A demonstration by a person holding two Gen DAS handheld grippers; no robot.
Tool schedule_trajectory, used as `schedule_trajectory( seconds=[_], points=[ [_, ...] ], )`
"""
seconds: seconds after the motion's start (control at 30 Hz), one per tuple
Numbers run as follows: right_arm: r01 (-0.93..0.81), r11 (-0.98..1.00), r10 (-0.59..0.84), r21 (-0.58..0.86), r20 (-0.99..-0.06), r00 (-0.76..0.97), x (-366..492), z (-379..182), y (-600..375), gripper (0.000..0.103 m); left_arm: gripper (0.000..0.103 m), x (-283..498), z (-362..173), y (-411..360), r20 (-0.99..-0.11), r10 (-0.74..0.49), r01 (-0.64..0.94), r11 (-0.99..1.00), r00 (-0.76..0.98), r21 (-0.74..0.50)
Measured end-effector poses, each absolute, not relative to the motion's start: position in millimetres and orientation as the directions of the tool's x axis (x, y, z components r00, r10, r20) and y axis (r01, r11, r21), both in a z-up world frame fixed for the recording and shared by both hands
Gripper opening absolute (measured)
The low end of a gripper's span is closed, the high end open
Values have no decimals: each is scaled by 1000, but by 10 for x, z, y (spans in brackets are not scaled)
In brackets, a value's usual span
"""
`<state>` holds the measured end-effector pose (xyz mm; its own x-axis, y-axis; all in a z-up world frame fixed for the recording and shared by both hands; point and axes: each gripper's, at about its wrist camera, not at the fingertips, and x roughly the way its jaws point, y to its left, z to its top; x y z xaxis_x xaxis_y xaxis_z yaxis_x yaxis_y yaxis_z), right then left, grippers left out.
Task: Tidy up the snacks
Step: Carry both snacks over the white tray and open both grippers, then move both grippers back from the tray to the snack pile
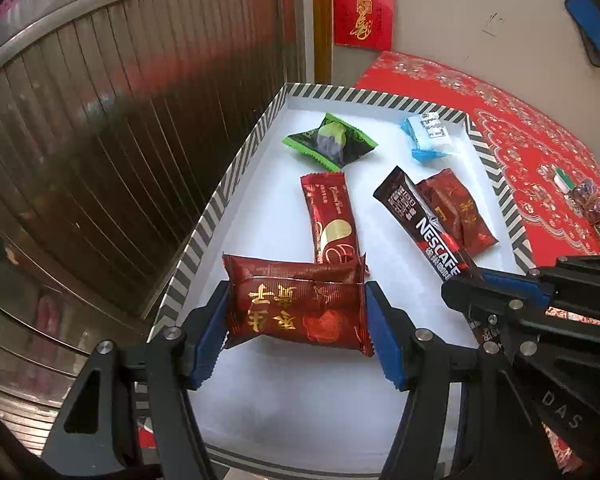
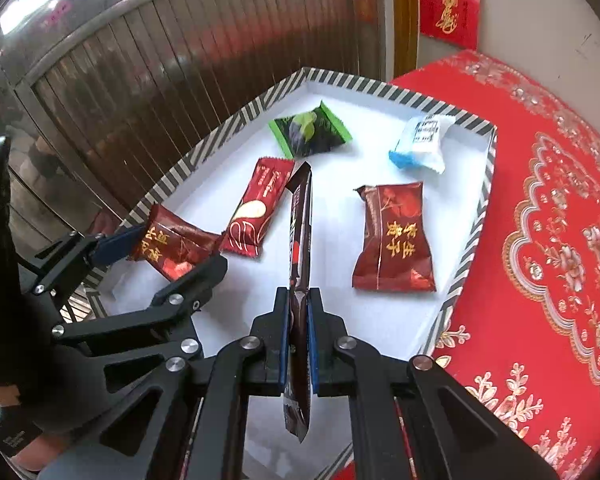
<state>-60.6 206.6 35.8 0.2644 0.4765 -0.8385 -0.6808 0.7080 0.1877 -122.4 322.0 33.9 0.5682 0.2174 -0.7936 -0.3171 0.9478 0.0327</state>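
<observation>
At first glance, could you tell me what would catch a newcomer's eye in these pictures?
Both grippers hang over the striped-rim tray: the left gripper clamps a dark red snack packet near the tray's near-left edge, and the right gripper pinches a Nescafe stick edge-on. Beside the tray lies a bright red patterned cloth.

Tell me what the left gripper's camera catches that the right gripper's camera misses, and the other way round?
Only the left view shows the NESCAFE lettering on the coffee stick and small loose items on the red cloth. Only the right view shows a dark sleeve behind the left gripper. Both show the striped tray, the green packet, the blue-white packet, the left gripper clamping a dark red packet and the right gripper pinching the stick.
</observation>
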Motion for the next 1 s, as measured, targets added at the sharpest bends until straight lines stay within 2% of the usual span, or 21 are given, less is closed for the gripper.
schedule_trajectory(
  seconds=[0.37, 0.43, 0.5, 0.53, 0.6, 0.67, 0.83, 1.0],
  points=[
    [-670, 705, 494, 230, -838, 232, -590, 275, 2028, 10, 68, -1188, 226, 3170, -807, 236, -302, 950, 541, 75],
    [-668, 702, 507, 248, -832, 224, -586, 273, 2012, 10, 73, -1192, 212, 3174, -810, 234, -304, 950, 538, 73],
    [-658, 707, 515, 258, -826, 228, -585, 286, 1977, 11, 81, -1186, 191, 3189, -816, 233, -306, 949, 530, 72],
    [-652, 709, 523, 270, -821, 230, -577, 295, 1951, 12, 86, -1187, 182, 3195, -818, 233, -308, 949, 526, 73],
    [-637, 706, 553, 310, -803, 222, -566, 326, 1891, 22, 86, -1199, 182, 3194, -818, 233, -305, 949, 526, 75],
    [-628, 701, 577, 338, -786, 222, -570, 377, 1833, 27, 87, -1215, 202, 3197, -816, 236, -310, 948, 527, 74],
    [-622, 703, 594, 345, -766, 246, -594, 475, 1718, 29, 89, -1256, 305, 3185, -803, 240, -316, 946, 546, 68],
    [-599, 720, 597, 350, -753, 277, -562, 531, 1506, 42, 91, -1255, 434, 3107, -784, 232, -314, 948, 576, 50]
  ],
)
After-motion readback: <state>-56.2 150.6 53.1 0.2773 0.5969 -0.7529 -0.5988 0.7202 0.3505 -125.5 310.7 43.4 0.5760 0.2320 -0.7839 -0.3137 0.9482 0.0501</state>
